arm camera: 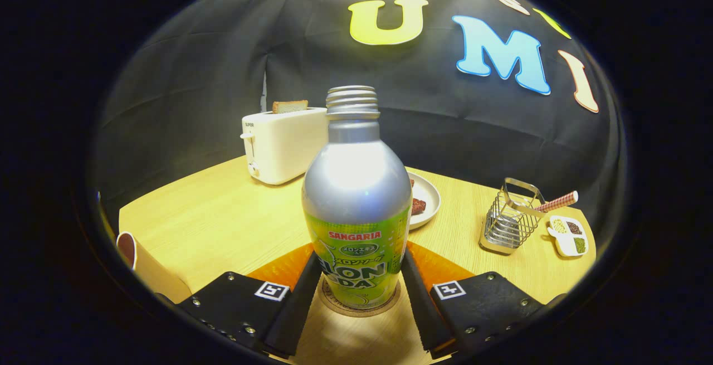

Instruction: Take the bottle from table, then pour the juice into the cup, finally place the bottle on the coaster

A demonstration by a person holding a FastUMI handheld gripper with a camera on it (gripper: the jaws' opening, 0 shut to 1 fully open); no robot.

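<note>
A silver bottle (356, 198) with a green label and an uncapped threaded neck stands upright on a round cork coaster (334, 305). My gripper (359, 290) holds it low on the label, one finger pressed against each side. The coaster's rim peeks out around the bottle's base, on an orange mat (281, 269). A pale paper cup (139, 262) lies off to the left of the left finger, only partly seen, with its mouth turned toward me.
Behind the bottle on the wooden table (223, 220) sit a white toaster (281, 145) holding a slice of bread and a white plate (426, 195) with dark food. To the right stand a wire rack (509, 217) and a small sectioned dish (569, 235).
</note>
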